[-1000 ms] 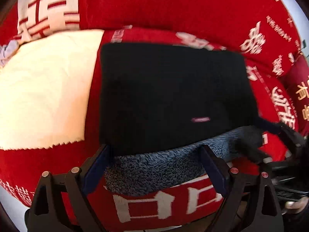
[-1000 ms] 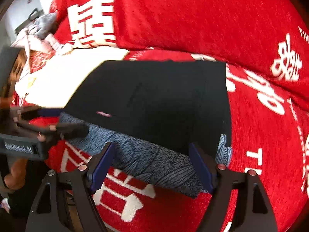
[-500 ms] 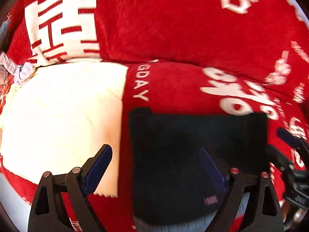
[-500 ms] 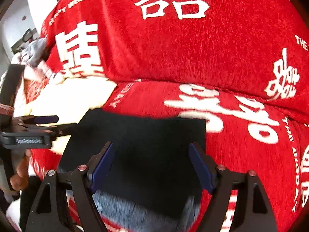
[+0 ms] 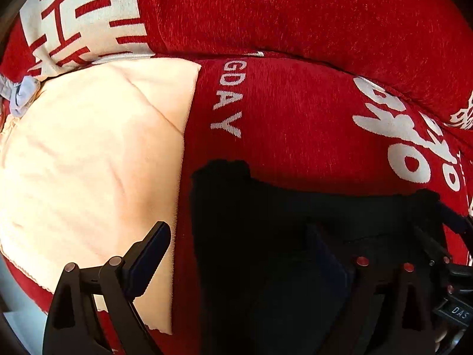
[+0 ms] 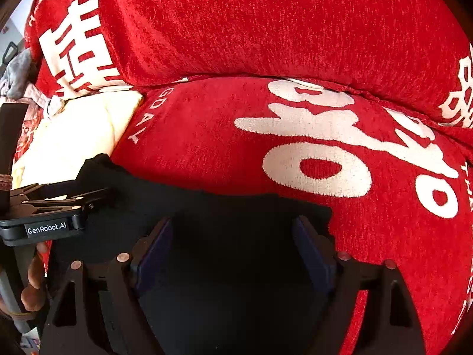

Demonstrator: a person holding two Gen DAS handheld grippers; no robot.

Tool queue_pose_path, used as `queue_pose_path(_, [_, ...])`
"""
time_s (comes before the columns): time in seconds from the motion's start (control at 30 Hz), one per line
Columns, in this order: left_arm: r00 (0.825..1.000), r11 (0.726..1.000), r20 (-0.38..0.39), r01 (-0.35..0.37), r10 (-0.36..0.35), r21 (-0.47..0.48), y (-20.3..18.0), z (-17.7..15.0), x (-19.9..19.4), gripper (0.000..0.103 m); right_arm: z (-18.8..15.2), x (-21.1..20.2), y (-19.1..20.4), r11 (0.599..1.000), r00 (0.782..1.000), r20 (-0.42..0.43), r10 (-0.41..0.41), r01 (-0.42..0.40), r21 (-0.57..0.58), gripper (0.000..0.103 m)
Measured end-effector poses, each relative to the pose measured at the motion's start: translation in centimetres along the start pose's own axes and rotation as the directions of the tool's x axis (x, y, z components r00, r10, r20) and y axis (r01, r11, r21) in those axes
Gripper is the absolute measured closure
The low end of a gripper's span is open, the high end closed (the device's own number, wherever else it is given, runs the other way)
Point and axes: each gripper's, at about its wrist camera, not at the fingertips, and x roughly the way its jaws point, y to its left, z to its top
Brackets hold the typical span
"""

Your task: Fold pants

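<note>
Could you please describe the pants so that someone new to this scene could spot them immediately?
Start at the red sofa cover with white lettering. On its seat, right of the cream cloth, lie the pants. They are the only plain black fabric there.

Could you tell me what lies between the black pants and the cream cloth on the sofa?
Only a bare strip of the red cover separates the black pants from the cream cloth, clearest in the left wrist view.

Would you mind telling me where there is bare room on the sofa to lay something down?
The red seat lies bare beyond the far edge of the black pants, up to the back cushion. The cream cloth left of the pants is also bare. It is crowded near the pants, where both hand-held grippers sit.
</note>
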Motion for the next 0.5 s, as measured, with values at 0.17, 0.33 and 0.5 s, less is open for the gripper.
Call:
queue_pose_path(0.17, [0.997, 1.000, 0.082, 0.003, -0.005, 0.021, 0.1, -1.6, -3.7, 0.008, -2.3, -5.4, 1.4, 1.000, 0.993, 0.116, 0.017, -0.015, -0.016, 0.018])
queue_pose_path(0.33, [0.992, 0.999, 0.117, 0.040, -0.041, 0.013, 0.7, -6.0, -6.2, 0.008, -7.6, -8.1, 3.0, 0.996, 0.991, 0.130, 0.042, -0.032, -0.079, 0.017])
queue_pose_path(0.5, [0.998, 0.999, 0.060, 0.032, -0.034, 0.021, 0.1, -7.9, -3.7, 0.008, -10.1, -5.6, 3.3, 0.994, 0.996, 0.082, 0.019, -0.010, -0.105, 0.016])
